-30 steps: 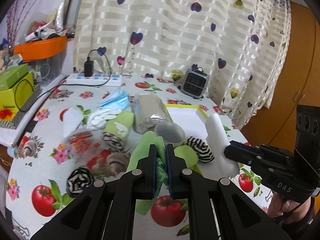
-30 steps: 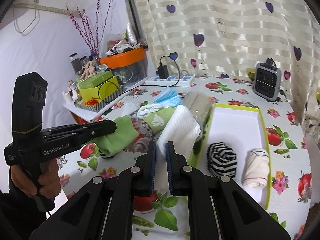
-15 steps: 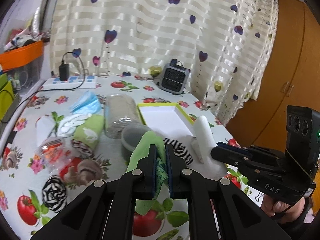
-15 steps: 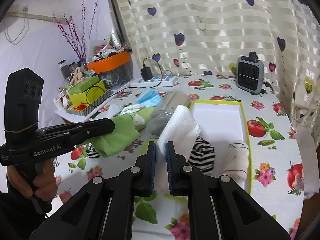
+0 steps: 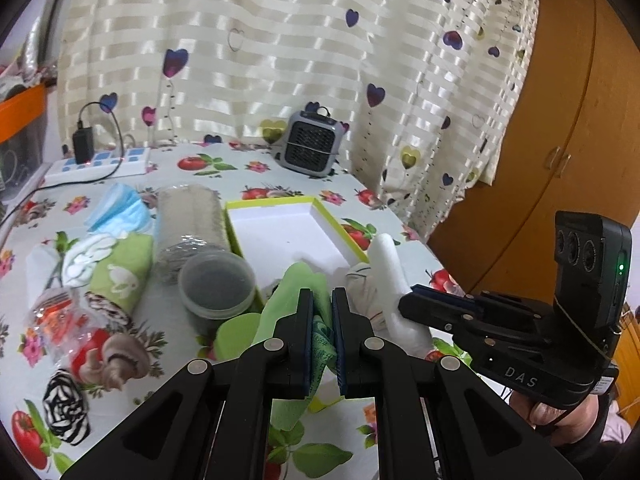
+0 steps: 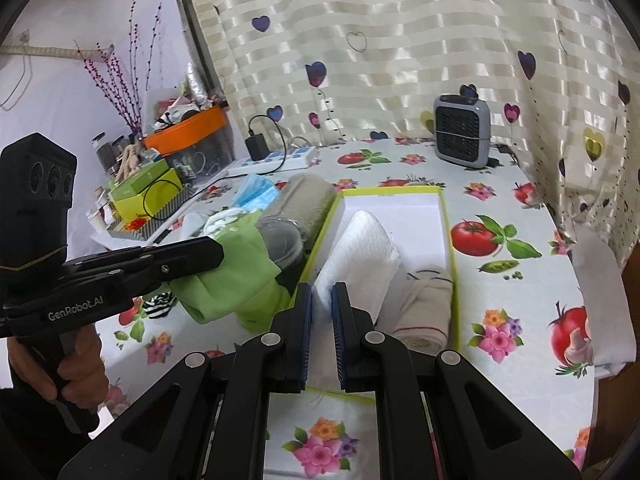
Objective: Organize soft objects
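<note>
My left gripper (image 5: 321, 300) is shut on a green cloth (image 5: 294, 292), held above the near end of the white box with a lime rim (image 5: 280, 224). My right gripper (image 6: 321, 294) is shut on a white folded towel (image 6: 356, 252), held over the same box (image 6: 400, 208). The towel also shows in the left wrist view (image 5: 390, 272), and the green cloth in the right wrist view (image 6: 236, 268). A rolled cream sock (image 6: 424, 308) lies in the box. A striped roll in the box is hidden behind the cloths.
Left of the box lie a beige roll in plastic (image 5: 190, 220), a round dark container (image 5: 216, 284), a green rabbit-print roll (image 5: 120, 276), blue masks (image 5: 118, 208), a striped sock (image 5: 64, 404). A grey heater (image 5: 314, 144) and a power strip (image 5: 96, 164) stand at the back.
Both grippers have moved forward and right over the box with their cloths. The striped roll in the box is now covered from view.
</note>
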